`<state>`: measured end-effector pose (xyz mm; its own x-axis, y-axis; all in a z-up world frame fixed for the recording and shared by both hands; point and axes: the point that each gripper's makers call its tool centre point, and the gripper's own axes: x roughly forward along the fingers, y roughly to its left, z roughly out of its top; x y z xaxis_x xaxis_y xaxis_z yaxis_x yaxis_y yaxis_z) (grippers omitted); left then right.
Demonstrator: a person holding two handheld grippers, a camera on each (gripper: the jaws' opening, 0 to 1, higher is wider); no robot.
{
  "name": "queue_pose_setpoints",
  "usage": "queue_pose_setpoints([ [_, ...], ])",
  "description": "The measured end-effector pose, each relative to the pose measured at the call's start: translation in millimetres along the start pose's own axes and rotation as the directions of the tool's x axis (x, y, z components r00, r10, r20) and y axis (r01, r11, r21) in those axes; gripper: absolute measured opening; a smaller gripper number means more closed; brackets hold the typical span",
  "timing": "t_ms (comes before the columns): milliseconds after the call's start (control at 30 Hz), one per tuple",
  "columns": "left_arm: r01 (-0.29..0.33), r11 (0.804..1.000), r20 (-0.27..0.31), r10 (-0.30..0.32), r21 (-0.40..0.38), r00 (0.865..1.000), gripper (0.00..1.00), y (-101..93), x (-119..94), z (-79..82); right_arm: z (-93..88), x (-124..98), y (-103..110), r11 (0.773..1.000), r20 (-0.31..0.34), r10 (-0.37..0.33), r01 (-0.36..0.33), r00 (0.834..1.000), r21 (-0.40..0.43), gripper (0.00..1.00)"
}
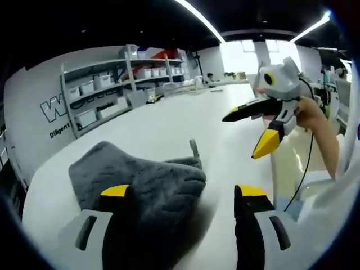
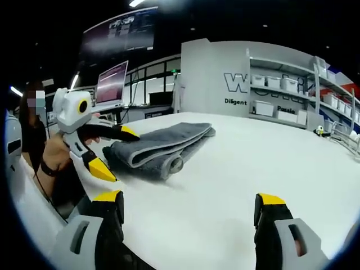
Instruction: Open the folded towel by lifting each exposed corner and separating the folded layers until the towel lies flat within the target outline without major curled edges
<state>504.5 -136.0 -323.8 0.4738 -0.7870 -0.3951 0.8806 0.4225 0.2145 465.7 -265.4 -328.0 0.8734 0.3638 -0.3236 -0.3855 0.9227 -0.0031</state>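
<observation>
I hold one gripper in each hand, and both are up in the air over the big white table point(image 1: 169, 126). Neither one holds anything.

In the left gripper view, my left gripper point(image 1: 184, 192) has its jaws wide apart. The gray towel point(image 1: 138, 180) sits right under and between them, with one jaw over the cloth. It is still folded in thick layers. A small loop point(image 1: 194, 148) sticks up at its far edge. I think I hover here because this is the spot to pick a corner from.

My right gripper point(image 1: 260, 130) shows in that view too, up high and off to the side, well away from the towel. Its yellow-tipped jaws are apart. In the right gripper view, the right gripper point(image 2: 191, 203) points at bare table, and the towel point(image 2: 160, 147) lies farther off, near my left gripper point(image 2: 115, 153).

The fold edges show as stacked lips on the side facing my right gripper. Those look like the easy layers to peel.

There is lots of bare table around the towel for it to spread out. I cannot see any outline drawn on the table. The table edge is close on my side, so I should open the towel away from me. Shelves point(image 1: 107, 90) with bins stand far back.
</observation>
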Motion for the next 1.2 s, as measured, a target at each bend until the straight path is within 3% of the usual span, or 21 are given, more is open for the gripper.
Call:
queue_pose_setpoints([
  [333, -0.033, 0.999, -0.011, 0.033, 0.009, 0.999, 0.4, 9.2, 4, -3.8, -2.2, -2, -1, 1.0, -0.004, -0.004, 0.004, 1.0, 0.0, 0.98],
  [867, -0.037, 0.993, -0.041, 0.042, 0.112, 0.998, 0.16, 10.6, 3, -4.7, -2.5, -2, 0, 1.0, -0.001, 0.006, -0.006, 1.0, 0.001, 0.97],
  [1200, -0.082, 0.991, 0.011, 0.081, 0.107, 0.997, 0.11, 27.7, -8, 12.2, -3.1, -3, 1, 1.0, -0.001, 0.009, -0.009, 1.0, 0.002, 0.96],
])
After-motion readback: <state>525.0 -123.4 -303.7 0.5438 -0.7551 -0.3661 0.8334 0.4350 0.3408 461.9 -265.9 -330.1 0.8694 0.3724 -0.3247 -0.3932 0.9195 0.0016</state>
